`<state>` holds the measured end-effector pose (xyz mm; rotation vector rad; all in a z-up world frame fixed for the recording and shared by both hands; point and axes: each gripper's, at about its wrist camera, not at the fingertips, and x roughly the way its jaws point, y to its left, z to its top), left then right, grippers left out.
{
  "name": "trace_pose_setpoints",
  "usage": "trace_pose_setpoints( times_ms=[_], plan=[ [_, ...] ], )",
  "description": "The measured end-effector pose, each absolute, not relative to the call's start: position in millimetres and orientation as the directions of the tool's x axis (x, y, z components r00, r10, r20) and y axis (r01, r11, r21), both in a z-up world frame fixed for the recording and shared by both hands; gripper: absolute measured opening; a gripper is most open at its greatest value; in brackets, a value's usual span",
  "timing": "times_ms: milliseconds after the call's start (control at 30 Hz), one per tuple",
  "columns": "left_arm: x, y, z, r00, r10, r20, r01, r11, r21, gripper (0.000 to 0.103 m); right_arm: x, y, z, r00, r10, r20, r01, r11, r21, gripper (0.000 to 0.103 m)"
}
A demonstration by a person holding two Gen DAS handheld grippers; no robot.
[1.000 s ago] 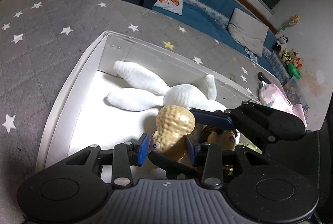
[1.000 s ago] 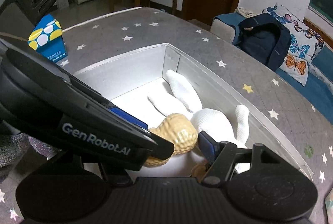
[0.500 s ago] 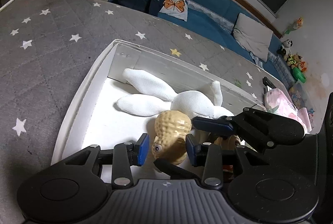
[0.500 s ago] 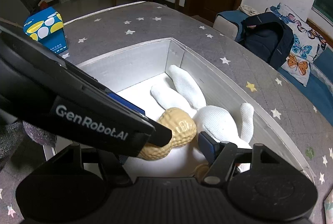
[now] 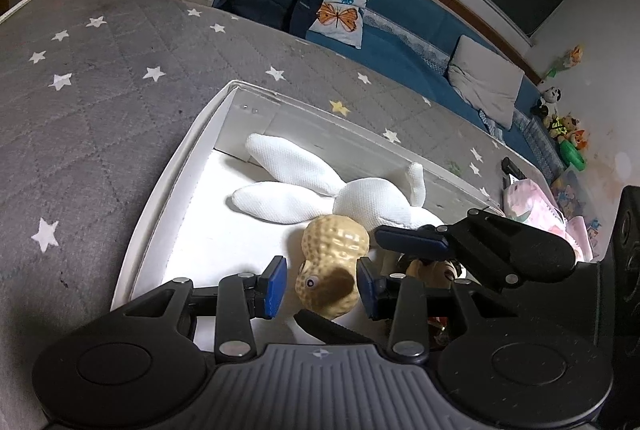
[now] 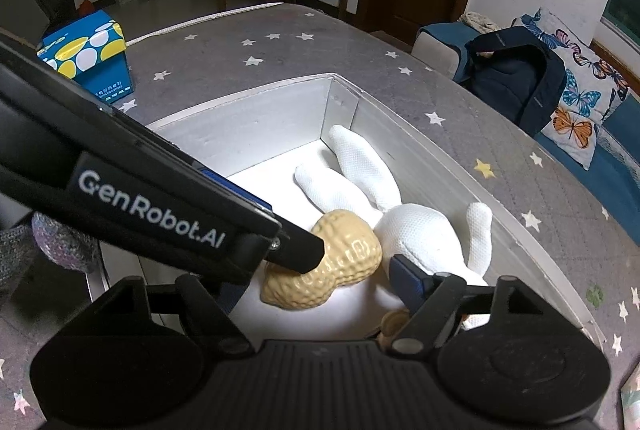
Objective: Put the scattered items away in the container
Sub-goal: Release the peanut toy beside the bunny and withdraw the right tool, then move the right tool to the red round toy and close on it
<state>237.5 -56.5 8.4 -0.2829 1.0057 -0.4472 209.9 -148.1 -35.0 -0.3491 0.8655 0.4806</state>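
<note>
The left tool [image 5: 322, 284] is spread wide, its pads clear of the peanut toy [image 5: 332, 264] lying in the white box [image 5: 160, 190] beside the white rabbit [image 5: 360, 196]. The right tool [image 6: 320, 272] is also released; only its view shows the blue carton [image 6: 90, 56] on the bed.

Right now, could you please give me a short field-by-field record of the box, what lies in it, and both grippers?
container: white box on the star-patterned grey cover
inside: white plush rabbit; peanut toy; a brown toy, mostly hidden
left gripper: open, blue pads either side of the peanut toy, not touching
right gripper: open, above the box
outside: blue dotted carton; pink packet
</note>
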Motion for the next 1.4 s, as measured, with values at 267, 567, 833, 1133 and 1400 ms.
trace_pose_setpoints(
  times_ms=[267, 567, 833, 1133, 1400],
  plan=[
    [235, -52, 11, 0.462, -0.483, -0.743, 0.223, 0.875, -0.430, 0.041, 208, -149, -34, 0.563, 0.261, -0.784, -0.528, 0.843, -0.099, 0.079],
    [208, -42, 32, 0.518, -0.489, -0.702, 0.244, 0.871, -0.427, 0.041, 181, -160, -18, 0.626, 0.264, -0.734, -0.498, 0.859, -0.116, 0.079],
    [163, -39, 50, 0.564, -0.499, -0.657, 0.288, 0.865, -0.410, 0.041, 136, -171, 9, 0.697, 0.294, -0.654, -0.470, 0.876, -0.108, 0.078],
    [117, -21, 50, 0.594, -0.524, -0.610, 0.284, 0.846, -0.451, 0.041, 69, -174, 19, 0.738, 0.346, -0.579, -0.484, 0.869, -0.098, 0.078],
    [97, -19, 28, 0.554, -0.546, -0.629, 0.271, 0.832, -0.483, 0.041, 38, -161, -5, 0.709, 0.363, -0.605, -0.507, 0.858, -0.079, 0.072]
  ],
)
